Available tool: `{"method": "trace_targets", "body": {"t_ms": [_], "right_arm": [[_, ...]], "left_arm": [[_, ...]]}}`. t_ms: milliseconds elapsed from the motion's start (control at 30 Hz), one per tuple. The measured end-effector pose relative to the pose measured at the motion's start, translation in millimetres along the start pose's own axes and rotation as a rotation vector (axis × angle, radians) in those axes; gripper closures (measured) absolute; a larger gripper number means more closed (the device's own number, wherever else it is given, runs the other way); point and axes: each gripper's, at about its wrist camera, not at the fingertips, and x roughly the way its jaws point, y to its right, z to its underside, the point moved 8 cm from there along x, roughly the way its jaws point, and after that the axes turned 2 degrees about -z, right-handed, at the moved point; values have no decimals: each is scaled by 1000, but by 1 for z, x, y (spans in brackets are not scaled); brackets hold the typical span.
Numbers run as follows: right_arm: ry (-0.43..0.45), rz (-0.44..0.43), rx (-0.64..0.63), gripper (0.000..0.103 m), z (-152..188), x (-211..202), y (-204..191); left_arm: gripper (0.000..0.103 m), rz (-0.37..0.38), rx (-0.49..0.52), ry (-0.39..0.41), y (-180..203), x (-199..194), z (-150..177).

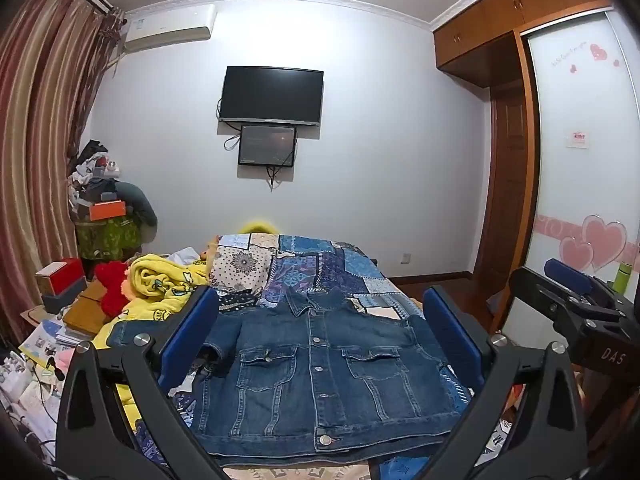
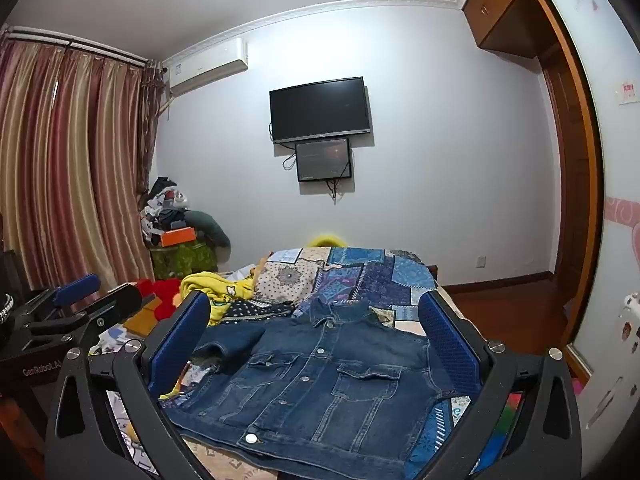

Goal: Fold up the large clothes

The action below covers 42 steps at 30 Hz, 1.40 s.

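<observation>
Your left gripper (image 1: 320,328) is spread wide and holds nothing; its blue pads (image 1: 191,332) frame the jacket without touching it. Your right gripper (image 2: 316,336) is released in the same way, jaws apart and empty, poised above the near edge of the bed. Each tool shows in the other's view, off to the side, clear of the cloth.

The jacket (image 1: 320,368), dark denim, lies buttoned and front-up on the quilt (image 1: 320,264), collar away from you, hem toward you. One sleeve (image 1: 224,336) is already turned in across the chest on your left; on the right side the cloth runs behind the pad, so you cannot tell how that sleeve lies.

By the look of it you are at the start of the fold, or between folds: nothing is gripped. The next move likely calls for both tools to come down on one edge, each pinching through every layer of denim, then to carry it over together so the fold stays square. Denim is stiff and heavy, so a shallow pinch may slip.

Readable writing is sparse. The right tool's body reads "DAS" (image 1: 612,356) in the left view; the left tool's body reads "GenRobot.AI" (image 2: 42,368), partly cut off, in the right view. The script on the wardrobe door (image 1: 576,120) and the label on the air conditioner (image 1: 168,28) are too small to read.
</observation>
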Motion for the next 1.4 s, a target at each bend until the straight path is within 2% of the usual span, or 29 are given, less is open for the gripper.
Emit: {"method": "trace_targets", "body": {"t_ms": [1400], "right_arm": [[-4,10,11,0,1,0,4]], "left_arm": [[0,14,9,-22,0,4,4]]}}
